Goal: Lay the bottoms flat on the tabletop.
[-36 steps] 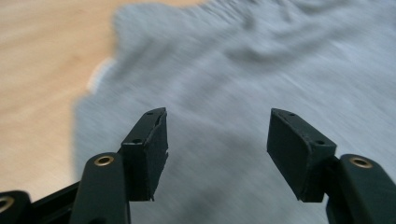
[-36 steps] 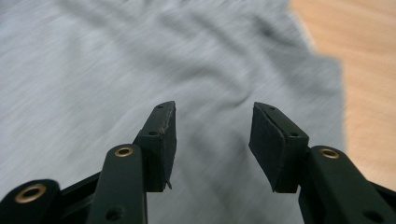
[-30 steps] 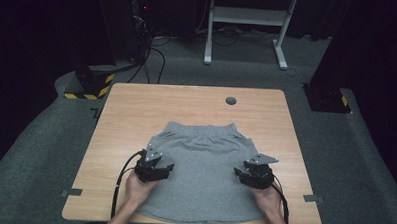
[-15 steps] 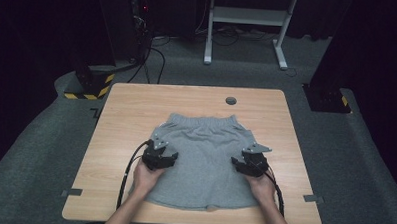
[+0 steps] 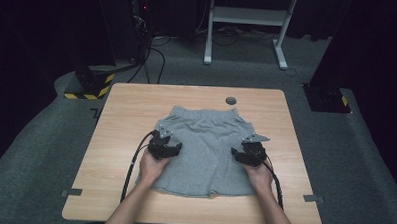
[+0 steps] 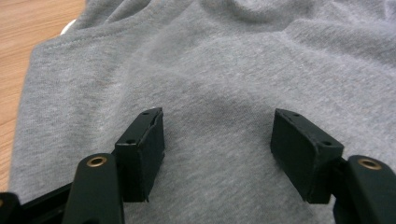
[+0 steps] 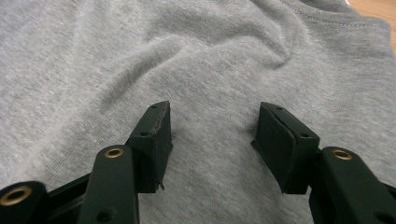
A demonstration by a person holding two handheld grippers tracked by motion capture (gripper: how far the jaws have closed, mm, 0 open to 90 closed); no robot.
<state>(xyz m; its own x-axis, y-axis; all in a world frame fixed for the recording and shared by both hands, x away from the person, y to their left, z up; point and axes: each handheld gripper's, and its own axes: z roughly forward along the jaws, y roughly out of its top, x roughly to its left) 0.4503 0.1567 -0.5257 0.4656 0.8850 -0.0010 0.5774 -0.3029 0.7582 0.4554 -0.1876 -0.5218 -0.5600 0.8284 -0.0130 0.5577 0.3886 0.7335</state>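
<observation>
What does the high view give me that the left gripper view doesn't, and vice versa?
High view alone: the whole wooden table, the grey shorts laid flat with the waistband at the far side, the round dark spot on the tabletop past the waistband, both hands, the right gripper and the cables.
Left gripper view alone: the left gripper up close, its jaws standing apart over the fabric with nothing pinched, plus seam stitching and wrinkles.
Both: the grey shorts, a strip of table, and the left gripper over the shorts.
</observation>
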